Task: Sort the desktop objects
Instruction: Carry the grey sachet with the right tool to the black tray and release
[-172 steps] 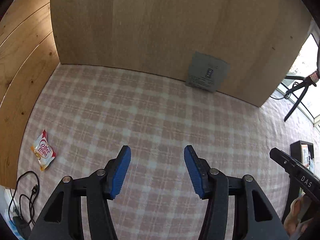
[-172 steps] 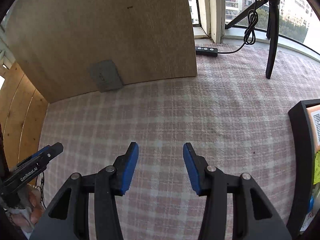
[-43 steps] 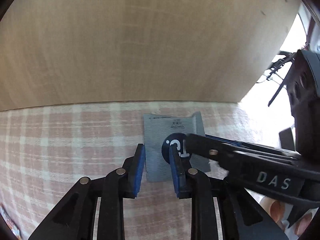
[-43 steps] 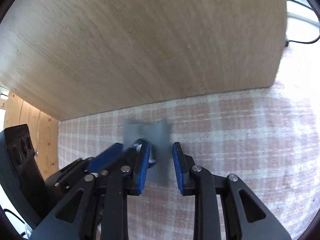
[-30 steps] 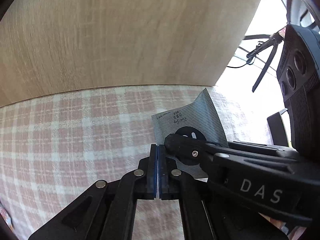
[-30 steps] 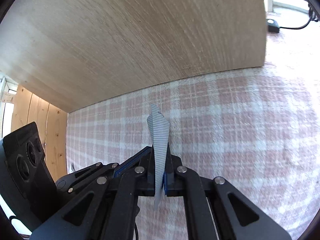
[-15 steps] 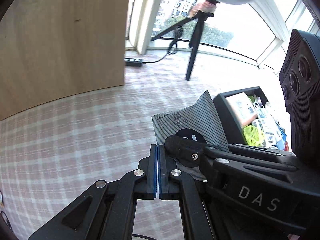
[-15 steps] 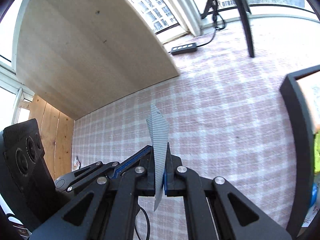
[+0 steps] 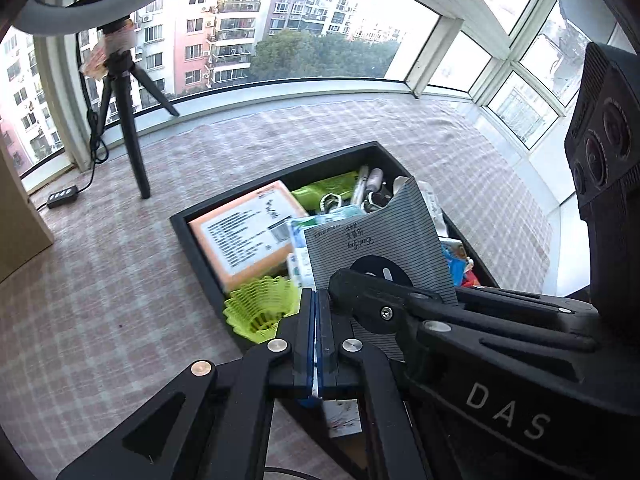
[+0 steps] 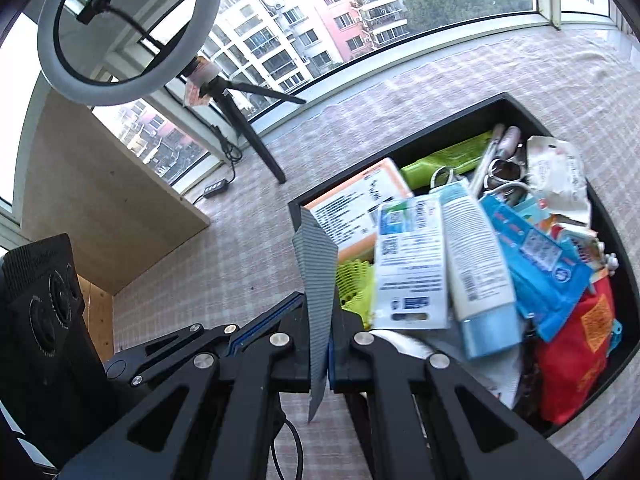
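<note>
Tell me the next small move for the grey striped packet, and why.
Probably lower it a little further over the black tray, then open. The right tongs grip the grey striped packet edge-on near the tray's rim, and the tray is already piled with sorted items.

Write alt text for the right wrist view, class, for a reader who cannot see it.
The right claw is shut on a grey striped packet, held edge-on above a checked tablecloth. Just right, a black tray is crammed with packets and tubes; the left claw sits close alongside.
</note>
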`<state>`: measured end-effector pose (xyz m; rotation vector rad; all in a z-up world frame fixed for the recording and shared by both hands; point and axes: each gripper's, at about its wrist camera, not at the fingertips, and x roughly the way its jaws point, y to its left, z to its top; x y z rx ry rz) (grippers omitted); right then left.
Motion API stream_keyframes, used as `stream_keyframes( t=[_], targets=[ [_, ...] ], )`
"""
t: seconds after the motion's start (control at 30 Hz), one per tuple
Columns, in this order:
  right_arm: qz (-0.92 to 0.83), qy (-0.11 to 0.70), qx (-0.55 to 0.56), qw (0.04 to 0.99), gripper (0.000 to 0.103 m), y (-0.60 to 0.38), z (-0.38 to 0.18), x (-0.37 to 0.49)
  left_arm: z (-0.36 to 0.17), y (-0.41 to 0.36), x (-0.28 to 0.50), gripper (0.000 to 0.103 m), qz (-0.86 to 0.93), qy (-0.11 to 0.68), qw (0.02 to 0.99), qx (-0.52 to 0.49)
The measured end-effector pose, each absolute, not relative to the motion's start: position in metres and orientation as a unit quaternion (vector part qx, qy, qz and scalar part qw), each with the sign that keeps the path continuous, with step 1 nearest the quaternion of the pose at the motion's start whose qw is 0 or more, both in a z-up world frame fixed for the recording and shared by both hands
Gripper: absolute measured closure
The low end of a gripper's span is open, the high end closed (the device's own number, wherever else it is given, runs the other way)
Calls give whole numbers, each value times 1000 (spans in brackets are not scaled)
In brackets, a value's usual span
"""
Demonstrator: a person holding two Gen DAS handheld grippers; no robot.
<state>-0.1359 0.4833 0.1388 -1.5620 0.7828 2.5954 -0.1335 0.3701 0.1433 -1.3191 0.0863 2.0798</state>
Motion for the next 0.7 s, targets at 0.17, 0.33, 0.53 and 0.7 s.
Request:
stream_keyframes(
  t=[0.17,0.33,0.53,0.7],
  targets=[
    [834,239,-496,30,98,531,147,-125,145,424,-131,103,792,34,348,-501],
    [836,217,-501,62,75,565,152,-123,145,459,-135,100,800,39,338,-494],
    [845,209,-489,61,37,580,157,-117,146,461,-139,53,817,43,315,-481],
    [856,182,-480,62,37,574,154,-114,146,441,-140,53,819,39,302,-486]
  ],
)
